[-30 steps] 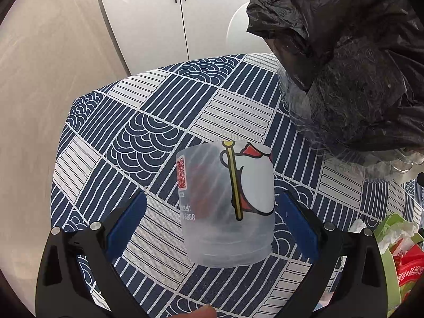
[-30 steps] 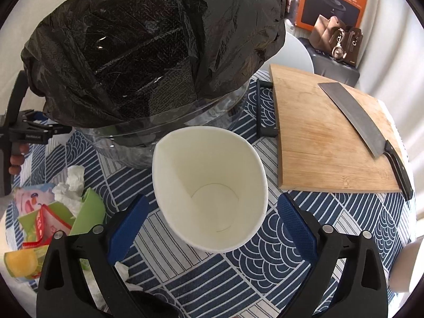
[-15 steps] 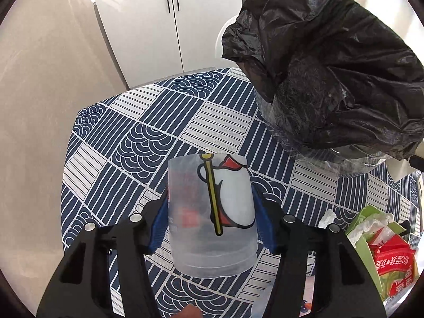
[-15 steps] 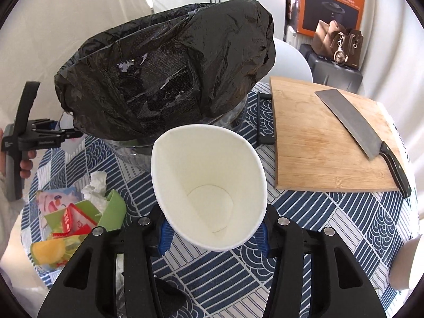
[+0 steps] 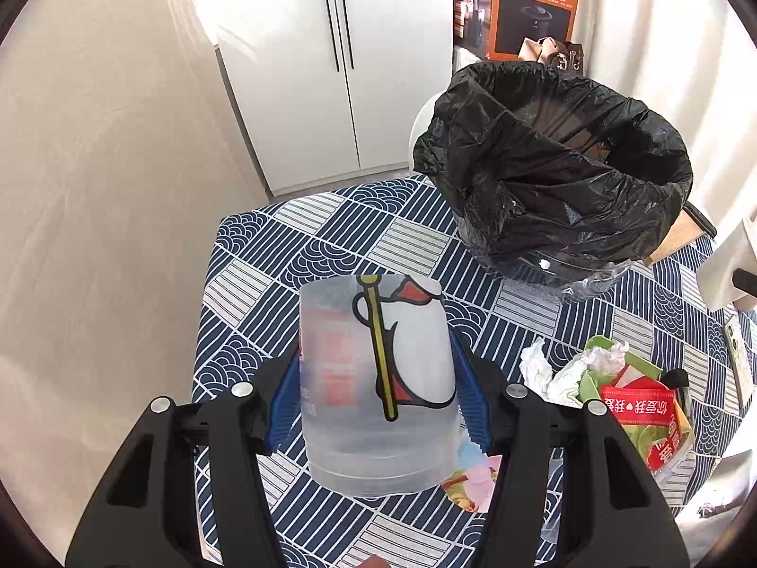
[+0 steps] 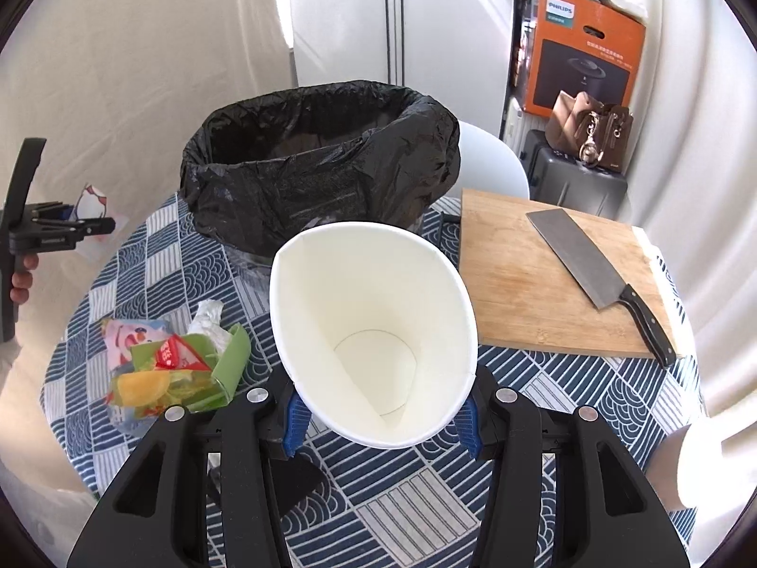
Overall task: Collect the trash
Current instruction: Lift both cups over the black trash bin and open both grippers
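Observation:
My left gripper point(image 5: 376, 393) is shut on a clear plastic cup point(image 5: 376, 378) with a cartoon print and holds it upside down above the table. My right gripper point(image 6: 378, 409) is shut on a white paper cup point(image 6: 374, 331), its mouth tilted toward the camera, also lifted. A bin lined with a black trash bag point(image 5: 558, 175) stands on the table to the right of the plastic cup; in the right wrist view the bag point(image 6: 321, 170) is just beyond the paper cup. The left gripper shows far left in the right wrist view point(image 6: 42, 232).
A pile of wrappers and crumpled tissue point(image 5: 629, 397) lies on the blue patterned tablecloth point(image 5: 331, 236); it also shows in the right wrist view point(image 6: 175, 359). A wooden cutting board point(image 6: 534, 284) carries a cleaver point(image 6: 596, 279). A white chair point(image 6: 492, 161) stands behind the table.
Both grippers closed on their cups and lifted them up off the table. The bin's open top has come into view from above.

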`<move>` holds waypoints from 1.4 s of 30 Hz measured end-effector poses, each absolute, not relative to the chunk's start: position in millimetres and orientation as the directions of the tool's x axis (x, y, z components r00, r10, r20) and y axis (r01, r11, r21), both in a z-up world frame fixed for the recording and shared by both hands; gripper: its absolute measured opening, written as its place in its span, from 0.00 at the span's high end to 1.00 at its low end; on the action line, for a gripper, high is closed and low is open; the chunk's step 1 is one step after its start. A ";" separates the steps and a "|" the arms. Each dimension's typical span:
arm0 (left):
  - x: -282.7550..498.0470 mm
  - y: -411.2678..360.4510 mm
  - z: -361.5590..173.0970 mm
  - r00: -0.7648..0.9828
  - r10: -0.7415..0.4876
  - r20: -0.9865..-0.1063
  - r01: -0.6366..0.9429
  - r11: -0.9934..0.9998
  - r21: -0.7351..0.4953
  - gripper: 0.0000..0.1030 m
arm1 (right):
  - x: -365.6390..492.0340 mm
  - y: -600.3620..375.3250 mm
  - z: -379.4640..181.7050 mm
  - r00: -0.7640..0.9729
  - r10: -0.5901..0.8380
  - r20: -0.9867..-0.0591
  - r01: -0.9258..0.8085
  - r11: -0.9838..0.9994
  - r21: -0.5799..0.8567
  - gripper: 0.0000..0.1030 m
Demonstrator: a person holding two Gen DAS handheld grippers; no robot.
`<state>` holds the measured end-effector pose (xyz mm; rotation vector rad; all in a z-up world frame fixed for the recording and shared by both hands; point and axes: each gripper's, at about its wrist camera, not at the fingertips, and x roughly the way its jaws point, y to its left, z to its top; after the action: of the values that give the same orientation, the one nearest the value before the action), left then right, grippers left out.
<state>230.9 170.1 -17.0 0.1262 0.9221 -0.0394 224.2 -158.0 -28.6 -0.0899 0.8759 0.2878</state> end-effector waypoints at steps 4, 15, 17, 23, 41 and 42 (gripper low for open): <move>218.3 166.8 6.5 0.634 0.018 -0.773 0.095 0.990 0.101 0.44 | 212.4 -168.4 -13.9 0.652 0.174 -0.738 -0.253 0.967 0.004 0.56; 209.9 153.8 70.0 0.733 0.062 -0.678 0.112 0.971 0.210 0.43 | 195.5 -180.4 51.1 0.747 0.206 -0.632 -0.287 0.958 -0.027 0.55; 213.9 150.6 77.3 0.743 0.065 -0.666 0.111 0.969 0.219 0.43 | 195.9 -179.6 64.0 0.759 0.229 -0.610 -0.304 0.952 -0.022 0.55; 229.2 139.1 100.0 0.770 0.034 -0.637 0.137 0.966 0.218 0.43 | 205.3 -167.1 92.7 0.782 0.248 -0.573 -0.335 0.941 -0.050 0.55; 311.6 90.9 116.9 0.798 -0.245 -0.550 0.375 0.917 0.135 0.43 | 276.6 -121.1 123.7 0.798 0.276 -0.536 -0.338 0.941 -0.020 0.55; 317.3 88.4 115.7 0.795 -0.260 -0.548 0.390 0.911 0.134 0.42 | 282.0 -118.7 123.0 0.796 0.276 -0.538 -0.339 0.941 -0.019 0.55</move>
<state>317.3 88.4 115.7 0.2470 0.5493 -0.3526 282.0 -118.7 123.0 -0.1164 0.5590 0.3311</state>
